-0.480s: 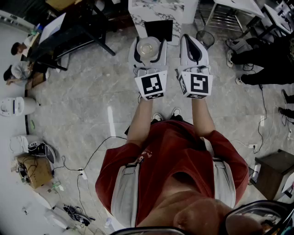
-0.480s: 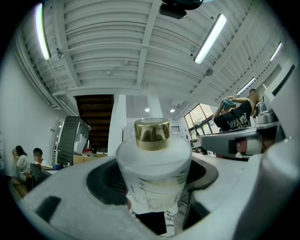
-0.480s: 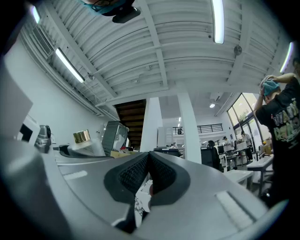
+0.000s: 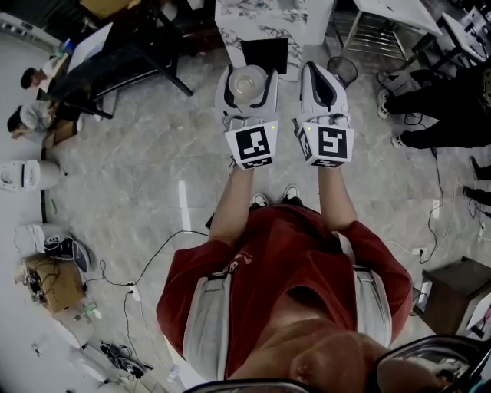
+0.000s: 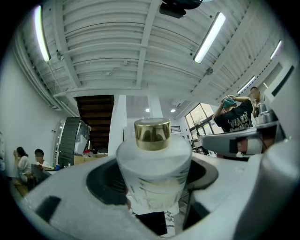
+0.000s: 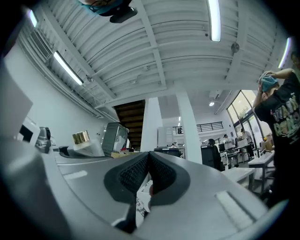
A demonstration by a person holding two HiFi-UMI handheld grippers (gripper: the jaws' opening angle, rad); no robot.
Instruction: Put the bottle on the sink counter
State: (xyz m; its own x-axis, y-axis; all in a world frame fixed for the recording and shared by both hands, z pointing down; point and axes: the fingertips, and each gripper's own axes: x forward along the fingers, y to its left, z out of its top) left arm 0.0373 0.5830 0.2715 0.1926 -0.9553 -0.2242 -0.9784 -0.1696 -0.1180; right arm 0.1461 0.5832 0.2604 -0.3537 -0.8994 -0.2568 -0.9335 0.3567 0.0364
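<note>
Seen from above, a person in a red shirt point(image 4: 284, 261) stands on a grey floor point(image 4: 130, 176) with both arms held out forward. The left gripper point(image 4: 247, 71) has its fingers point(image 5: 70, 197) spread wide and pressed against the two sides of a white bottle point(image 5: 152, 178). The bottle stands upright between the fingers, its gold cap point(image 5: 152, 134) rising above them, and it is carried in the air, resting on nothing. Just to the right of it, the right gripper point(image 4: 323, 73) is held alongside, its fingers point(image 6: 133, 174) closed pad against pad with nothing between them. Beyond the fingertips of both grippers stands a marble-patterned table point(image 4: 261, 19) with a dark panel on its front. This is probably the sink counter, though no sink can be made out from here. The task appears to be at its carrying step: the bottle is already gripped but is well short of the table. The next move calls for bringing the left gripper forward until the bottle is over the table top, then lowering it upright until its base sits flat. Only then should the fingers open. The right gripper seems to have no part in this.
</note>
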